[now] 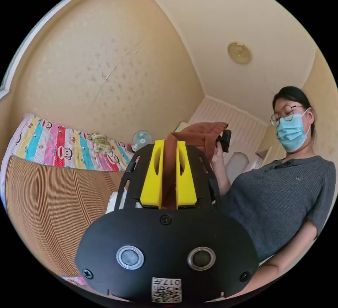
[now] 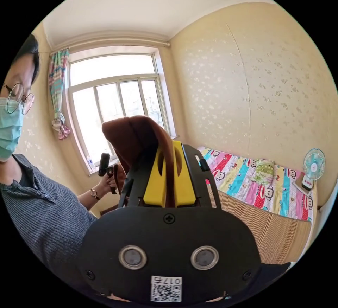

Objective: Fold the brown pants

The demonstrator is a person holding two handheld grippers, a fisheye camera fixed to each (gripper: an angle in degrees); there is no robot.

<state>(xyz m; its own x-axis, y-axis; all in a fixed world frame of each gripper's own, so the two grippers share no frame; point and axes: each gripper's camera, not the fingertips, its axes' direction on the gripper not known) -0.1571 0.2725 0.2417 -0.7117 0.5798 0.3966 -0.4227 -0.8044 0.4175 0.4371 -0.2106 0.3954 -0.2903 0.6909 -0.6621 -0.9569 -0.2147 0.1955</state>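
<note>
The brown pants (image 1: 200,135) are held up in the air between both grippers. My left gripper (image 1: 170,145) is shut on an edge of the brown cloth, which runs as a strip between its yellow jaws and bunches beyond them toward the person's far hand. In the right gripper view the brown pants (image 2: 132,135) arch over the tips of my right gripper (image 2: 170,146), whose yellow jaws are shut on the cloth. The other gripper (image 2: 104,164), black, shows in the person's hand past the cloth, its jaws hidden.
A bed with a striped mat (image 1: 52,209) and a colourful cartoon sheet (image 1: 56,146) lies below. A small fan (image 2: 313,167) stands on the bed by the wall. The person in a grey shirt (image 1: 281,199) stands close. A window (image 2: 112,104) is behind.
</note>
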